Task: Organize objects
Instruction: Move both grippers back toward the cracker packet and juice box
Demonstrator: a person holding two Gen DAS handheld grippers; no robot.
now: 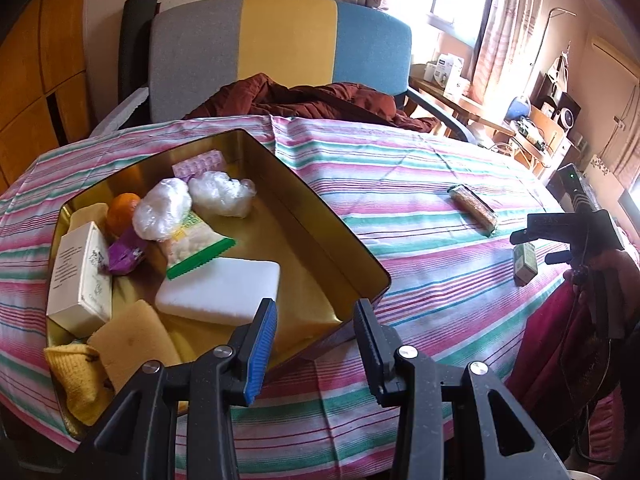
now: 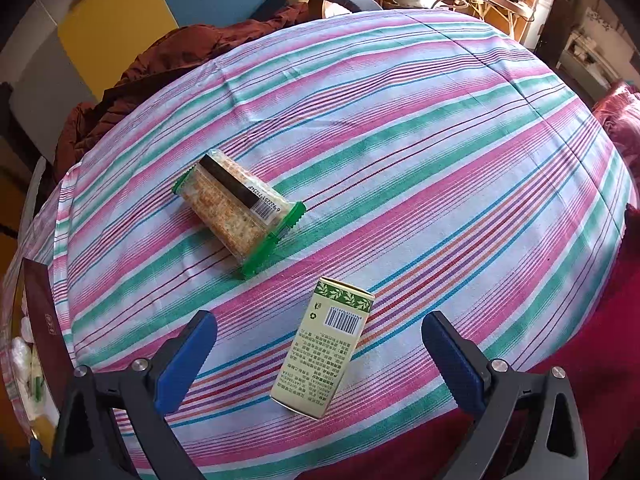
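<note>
Objects lay in two groups on the striped cloth of the counter [image 2: 400,128]. Nearest the right gripper [image 2: 319,354], whose blue-padded jaws stood wide apart and empty, a pale green carton [image 2: 324,348] lay flat between the jaw tips, touching neither; it had a leafy dark green band at its far end, a barcode and fine print too small to read. Just beyond it lay a clear packet of crackers [image 2: 236,208] with crimped green ends and a black stripe.

The left gripper [image 1: 316,344] hung over the near corner of a gold tin [image 1: 320,236], its jaws narrowly parted with nothing between them. Inside the tin sat a smooth white block [image 1: 220,290], a porous yellow sponge [image 1: 132,340], a knitted yellow cloth [image 1: 80,380] cut off by the gripper, a cream box [image 1: 82,276], a purple wrapper [image 1: 126,254], a green-edged snack packet [image 1: 196,244], an orange [image 1: 122,210] half hidden, two crinkled clear plastic wads [image 1: 192,200] and a lilac pill strip [image 1: 198,162].

Farther off, a rumpled rust-brown quilt [image 1: 312,100] lay on a chair [image 1: 280,40] upholstered in grey, yellow and blue panels. The sunlit clutter beyond was hard to make out.
</note>
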